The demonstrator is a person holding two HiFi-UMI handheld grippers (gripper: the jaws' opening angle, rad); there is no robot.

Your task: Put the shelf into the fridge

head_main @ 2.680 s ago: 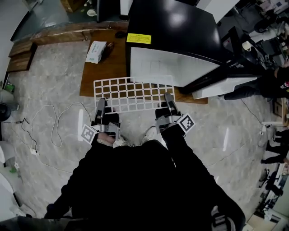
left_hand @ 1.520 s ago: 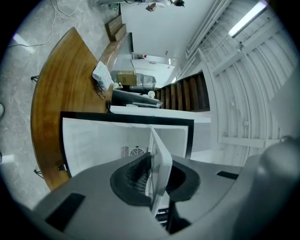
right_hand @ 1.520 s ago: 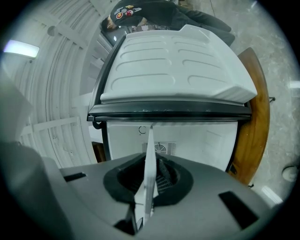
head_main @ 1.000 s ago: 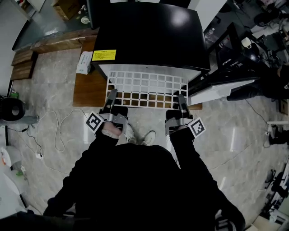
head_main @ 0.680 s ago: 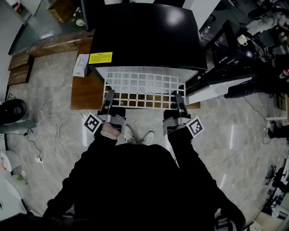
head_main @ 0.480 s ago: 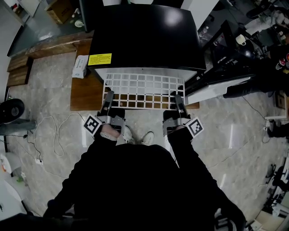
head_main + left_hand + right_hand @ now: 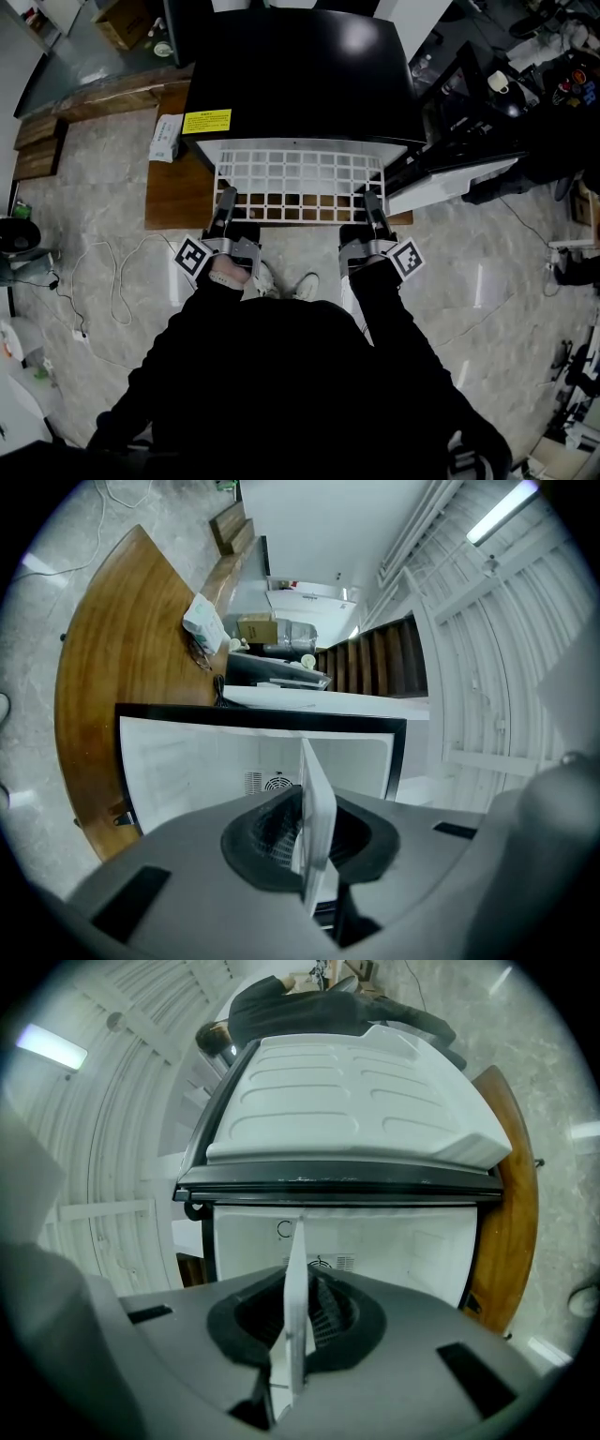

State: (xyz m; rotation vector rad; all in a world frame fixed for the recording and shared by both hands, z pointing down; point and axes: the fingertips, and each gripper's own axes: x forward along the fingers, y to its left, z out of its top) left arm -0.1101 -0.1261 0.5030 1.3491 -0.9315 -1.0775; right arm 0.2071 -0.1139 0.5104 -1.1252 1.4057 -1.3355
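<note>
The white wire shelf (image 7: 300, 183) is held flat in front of the black-topped fridge (image 7: 300, 75), its far edge at the white opening. My left gripper (image 7: 226, 199) is shut on the shelf's near left edge and my right gripper (image 7: 371, 202) on its near right edge. In the left gripper view the shelf (image 7: 317, 808) runs edge-on between the jaws toward the white fridge interior (image 7: 187, 761). The right gripper view shows the shelf (image 7: 296, 1288) edge-on too, pinched between the jaws, with the interior (image 7: 403, 1241) behind it.
The fridge door (image 7: 459, 173) stands open to the right, its inner liner (image 7: 356, 1110) filling the top of the right gripper view. The fridge sits on a wooden platform (image 7: 178, 192) with a tissue pack (image 7: 167, 137). Cables (image 7: 103, 272) lie on the marble floor at left.
The shelf has gone from lying clear of the fridge, low and to the left, to being squared up at its opening. Over the last second it barely shifts.
</note>
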